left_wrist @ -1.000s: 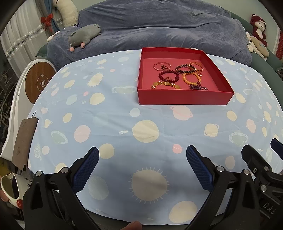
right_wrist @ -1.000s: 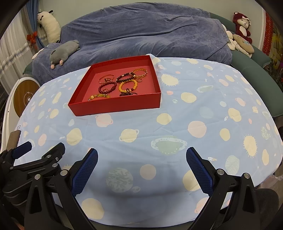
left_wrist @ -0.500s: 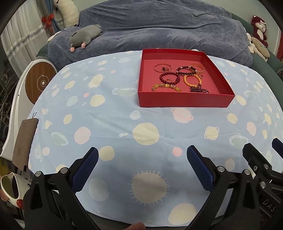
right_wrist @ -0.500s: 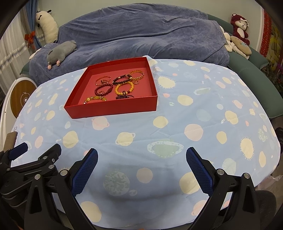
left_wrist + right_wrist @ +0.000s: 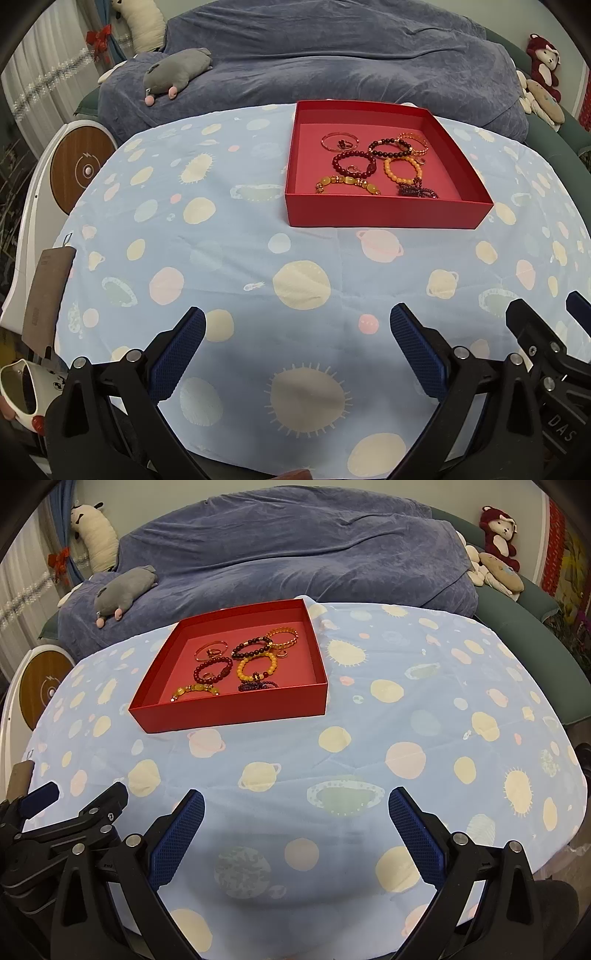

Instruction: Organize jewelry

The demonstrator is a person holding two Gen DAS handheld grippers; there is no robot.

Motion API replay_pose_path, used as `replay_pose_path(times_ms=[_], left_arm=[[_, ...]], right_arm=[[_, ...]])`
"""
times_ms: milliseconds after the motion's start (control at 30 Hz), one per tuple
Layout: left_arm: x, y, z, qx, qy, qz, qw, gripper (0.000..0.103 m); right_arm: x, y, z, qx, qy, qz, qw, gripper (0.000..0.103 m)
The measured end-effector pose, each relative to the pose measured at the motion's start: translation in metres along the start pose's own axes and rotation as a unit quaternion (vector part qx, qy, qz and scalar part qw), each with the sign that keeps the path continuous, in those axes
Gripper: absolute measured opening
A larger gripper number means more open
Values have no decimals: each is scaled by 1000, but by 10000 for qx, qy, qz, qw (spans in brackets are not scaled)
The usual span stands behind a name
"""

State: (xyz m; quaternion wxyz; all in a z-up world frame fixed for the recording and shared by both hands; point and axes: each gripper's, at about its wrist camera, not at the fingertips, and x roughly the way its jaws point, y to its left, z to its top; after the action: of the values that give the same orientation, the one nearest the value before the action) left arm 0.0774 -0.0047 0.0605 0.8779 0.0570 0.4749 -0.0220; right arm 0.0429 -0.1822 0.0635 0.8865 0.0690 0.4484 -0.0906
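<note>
A shallow red box (image 5: 384, 214) stands on the far half of the table, also in the right wrist view (image 5: 236, 712). Inside lie several bracelets: an orange bead one (image 5: 402, 170), a dark red bead one (image 5: 352, 164), a yellow stone one (image 5: 347, 184), a gold band (image 5: 413, 142) and a thin ring-like bangle (image 5: 340, 141). My left gripper (image 5: 297, 341) is open and empty, low over the near table edge. My right gripper (image 5: 295, 823) is open and empty, beside it to the right. Both are well short of the box.
A light blue cloth with planet prints (image 5: 221, 258) covers the table. A blue-covered sofa (image 5: 332, 55) with a grey plush (image 5: 173, 74) is behind it. A round wooden-faced device (image 5: 81, 170) stands at left. Plush toys (image 5: 498, 554) sit at right.
Both grippers have shifted slightly; the box looks a little lower and nearer in both views. Both stay open and empty.
</note>
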Motion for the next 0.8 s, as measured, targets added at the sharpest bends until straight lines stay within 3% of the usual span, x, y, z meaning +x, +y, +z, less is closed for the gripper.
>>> replay_pose_path(times_ms=[800], left_arm=[[14,-6,20,17,74,17,10000,96]], right_arm=[[13,0,16,3,0,-54,10000,96]])
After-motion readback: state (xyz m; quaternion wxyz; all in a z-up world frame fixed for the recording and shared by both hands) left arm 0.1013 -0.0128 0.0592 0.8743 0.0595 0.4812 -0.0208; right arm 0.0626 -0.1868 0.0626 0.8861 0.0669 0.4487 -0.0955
